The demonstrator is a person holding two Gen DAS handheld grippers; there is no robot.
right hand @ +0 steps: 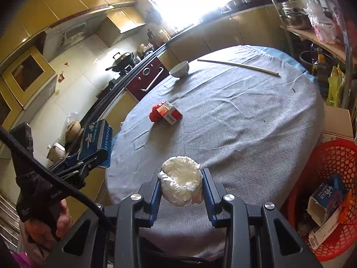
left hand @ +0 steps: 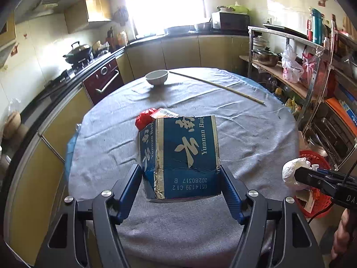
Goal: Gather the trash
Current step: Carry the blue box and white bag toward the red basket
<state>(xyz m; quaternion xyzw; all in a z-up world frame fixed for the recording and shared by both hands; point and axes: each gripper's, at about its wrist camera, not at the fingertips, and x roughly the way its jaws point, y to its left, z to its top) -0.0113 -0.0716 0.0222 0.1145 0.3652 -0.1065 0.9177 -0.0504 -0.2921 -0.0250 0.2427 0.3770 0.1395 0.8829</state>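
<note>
My left gripper [left hand: 181,172] is shut on a blue carton [left hand: 180,156] with white lettering and holds it above the near part of the grey-clothed round table [left hand: 245,134]; the carton also shows in the right wrist view [right hand: 96,140]. My right gripper [right hand: 181,178] is shut on a crumpled white plastic wad [right hand: 181,185], above the table's near edge; the wad also shows in the left wrist view [left hand: 292,172]. A red wrapper [right hand: 155,115] and a small red-and-white box [right hand: 170,112] lie together mid-table. A red mesh basket [right hand: 330,156] with discarded cartons stands on the floor at the right.
A white bowl [left hand: 156,77] and a long thin stick [left hand: 218,87] lie at the table's far side. Kitchen counter with stove and wok [left hand: 78,52] runs along the left. A metal shelf rack [left hand: 301,67] with pots and bags stands at the right.
</note>
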